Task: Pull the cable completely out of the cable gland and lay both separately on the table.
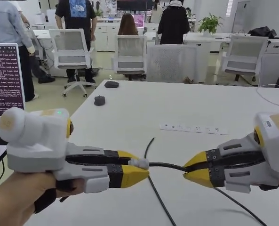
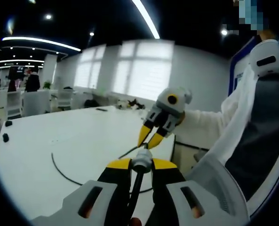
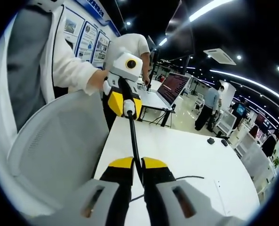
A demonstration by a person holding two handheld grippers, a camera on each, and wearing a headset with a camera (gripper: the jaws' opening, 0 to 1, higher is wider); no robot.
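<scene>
1. Both clamped tight: left gripper (image 1: 140,168) pinches the white cable gland (image 1: 139,163), right gripper (image 1: 188,170) the black cable (image 1: 165,165), above the near table (image 1: 200,103).
2. Pull-out step, I judge, with the cable not yet free; next I would draw them straight apart.

The left gripper (image 1: 141,169) and right gripper (image 1: 186,170) have pale grey bodies and jaws of black tipped in yellow. The cable (image 1: 165,165) is black, the cable gland (image 1: 139,163) whitish-grey. The tabletop (image 1: 200,103) is plain white
</scene>
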